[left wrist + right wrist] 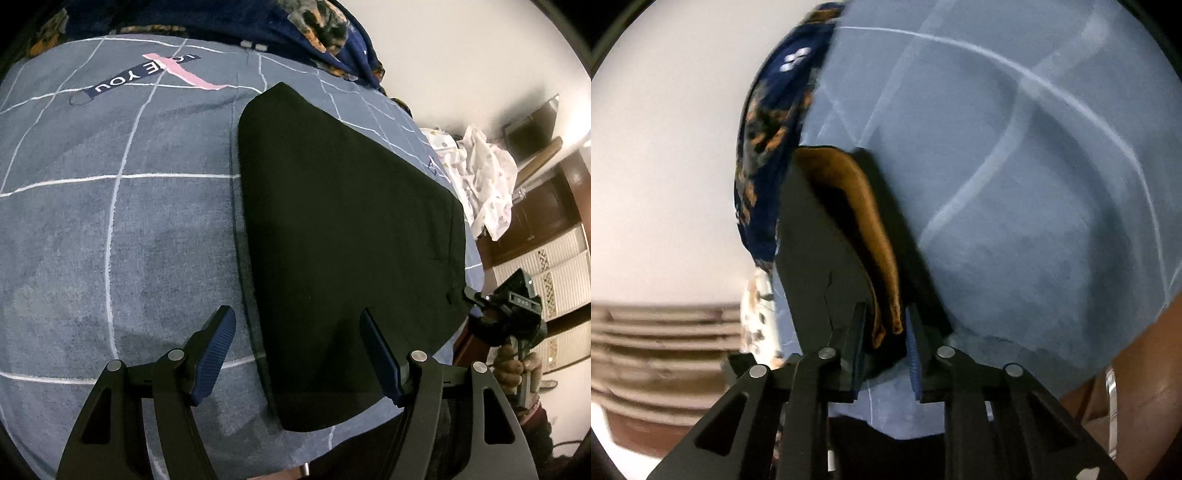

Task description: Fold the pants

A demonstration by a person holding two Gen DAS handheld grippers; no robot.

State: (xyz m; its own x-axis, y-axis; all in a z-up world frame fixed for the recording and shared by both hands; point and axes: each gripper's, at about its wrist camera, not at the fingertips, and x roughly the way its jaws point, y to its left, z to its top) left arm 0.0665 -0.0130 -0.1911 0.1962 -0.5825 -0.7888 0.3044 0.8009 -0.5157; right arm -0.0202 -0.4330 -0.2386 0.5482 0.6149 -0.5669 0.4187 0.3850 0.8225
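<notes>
Black pants [343, 236] lie folded flat on a blue-grey bed sheet with white grid lines [110, 229]. My left gripper [297, 319] is open above the near edge of the pants, its right finger over the fabric, its left finger over the sheet. My right gripper [476, 299] shows at the pants' right edge in the left wrist view. In the right wrist view it [884, 321] is shut on the edge of the black pants [820, 236], whose brown lining [871, 229] shows between the fingers.
A dark blue patterned blanket [325, 33] is bunched at the head of the bed. A white dotted cloth [484, 173] lies at the bed's right side. Dark wooden furniture [546, 206] stands beyond. A white wall [665, 147] is to the left.
</notes>
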